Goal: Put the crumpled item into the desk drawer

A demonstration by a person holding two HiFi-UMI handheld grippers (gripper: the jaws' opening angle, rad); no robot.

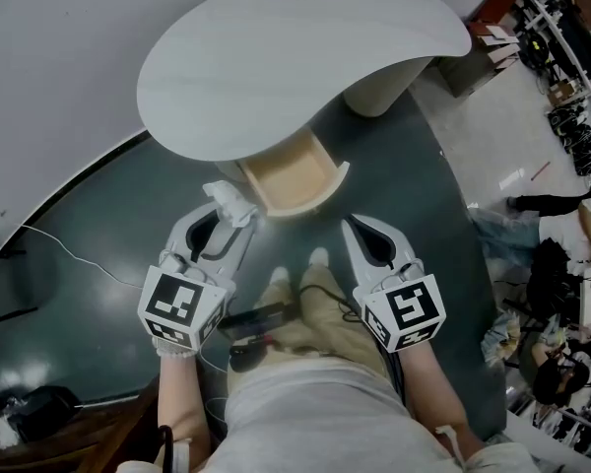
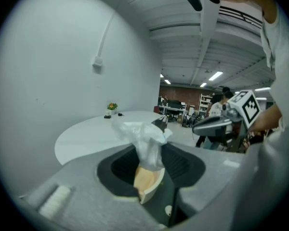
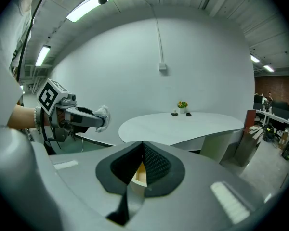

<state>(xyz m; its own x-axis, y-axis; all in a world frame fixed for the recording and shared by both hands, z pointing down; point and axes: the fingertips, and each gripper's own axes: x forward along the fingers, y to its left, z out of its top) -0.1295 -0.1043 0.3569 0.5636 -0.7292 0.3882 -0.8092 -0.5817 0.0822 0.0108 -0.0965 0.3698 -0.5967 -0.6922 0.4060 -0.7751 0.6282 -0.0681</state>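
- The crumpled item [image 2: 143, 139], a white and thin wad, sits between the jaws of the left gripper [image 1: 229, 217], and the jaws are closed on it.
- In the head view the wad is just beside the left front corner of the open drawer [image 1: 310, 203], not yet inside it.
- In the left gripper view the wad stands directly above the light wooden inside of the drawer.
- The drawer is pulled out from under the white rounded table [image 1: 295, 57], and its curved front faces the person.
- The right gripper [image 1: 355, 230] is near the right front corner of the drawer; its jaws are together and nothing is between them.
- In the right gripper view only a small piece of the drawer shows through the slit below the jaw tips.
- A small plant [image 3: 182, 105] stands on the far edge of the table, well apart from the drawer.
- The person's legs [image 1: 310, 313] are just in front of the drawer, between both grippers.
- A thin cable [image 1: 79, 254] lies on the dark floor [image 1: 108, 205], to the left of the drawer.
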